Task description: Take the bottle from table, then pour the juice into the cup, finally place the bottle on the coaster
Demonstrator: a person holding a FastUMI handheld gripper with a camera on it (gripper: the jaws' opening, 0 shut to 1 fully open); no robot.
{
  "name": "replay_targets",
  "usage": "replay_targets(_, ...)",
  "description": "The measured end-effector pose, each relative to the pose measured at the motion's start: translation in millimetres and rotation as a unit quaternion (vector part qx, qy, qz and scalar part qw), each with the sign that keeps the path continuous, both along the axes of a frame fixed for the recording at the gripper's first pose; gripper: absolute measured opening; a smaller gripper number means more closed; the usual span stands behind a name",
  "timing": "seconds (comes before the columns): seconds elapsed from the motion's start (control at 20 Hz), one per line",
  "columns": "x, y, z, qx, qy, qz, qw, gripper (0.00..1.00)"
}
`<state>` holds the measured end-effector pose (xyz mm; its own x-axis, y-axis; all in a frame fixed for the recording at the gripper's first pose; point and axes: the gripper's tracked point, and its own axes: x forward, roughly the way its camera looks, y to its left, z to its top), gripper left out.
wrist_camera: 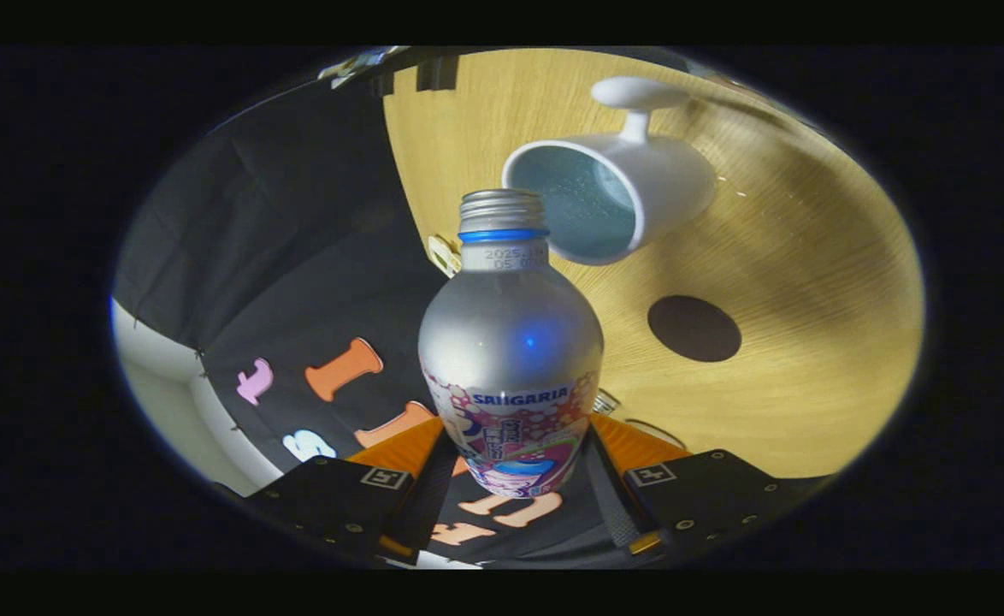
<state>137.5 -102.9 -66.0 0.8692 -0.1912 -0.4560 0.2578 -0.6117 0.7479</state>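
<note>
our fingers [512,479] are closed on the bottle [510,342], tilted, its neck just beside the cup [613,192] mouth. we should tip slowly, keep the neck over the rim, mind the coaster [693,328] on the counter [810,282].

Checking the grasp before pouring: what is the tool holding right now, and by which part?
The tool is shut on the bottle, its two fingers pressing the lower, labelled part of the body from either side.

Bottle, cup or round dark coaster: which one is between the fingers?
The silver metal bottle; both fingers press its sides. The white cup and dark round coaster sit beyond on the wooden table.
</note>
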Motion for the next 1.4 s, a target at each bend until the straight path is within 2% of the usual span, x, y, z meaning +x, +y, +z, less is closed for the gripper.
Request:
replay_targets(0.15, 1.3, 2.3, -2.0, -0.032, 0.005, 0.01, 0.999, 0.77)
replay_targets(0.35, 0.9, 12.0, -15.2, -0.121, 0.041, 0.049, 0.991, 0.77)
replay_targets(0.55, -11.7, 13.7, -13.6, -0.235, 0.083, 0.097, 0.964, 0.77)
replay_targets(0.7, -14.0, 12.1, -10.1, -0.296, 0.097, 0.126, 0.942, 0.77)
replay_targets(0.9, -17.3, 17.0, -11.8, -0.389, 0.138, 0.176, 0.894, 0.77)
replay_targets(1.0, -17.6, 19.3, -11.3, -0.441, 0.163, 0.201, 0.859, 0.77)
replay_targets(1.2, -13.1, 17.0, -9.0, -0.538, 0.213, 0.239, 0.78, 0.77)
replay_targets(1.25, -13.0, 16.7, -11.0, -0.554, 0.221, 0.247, 0.764, 0.77)
replay_targets(1.4, -9.8, 17.5, -16.8, -0.584, 0.245, 0.258, 0.729, 0.77)
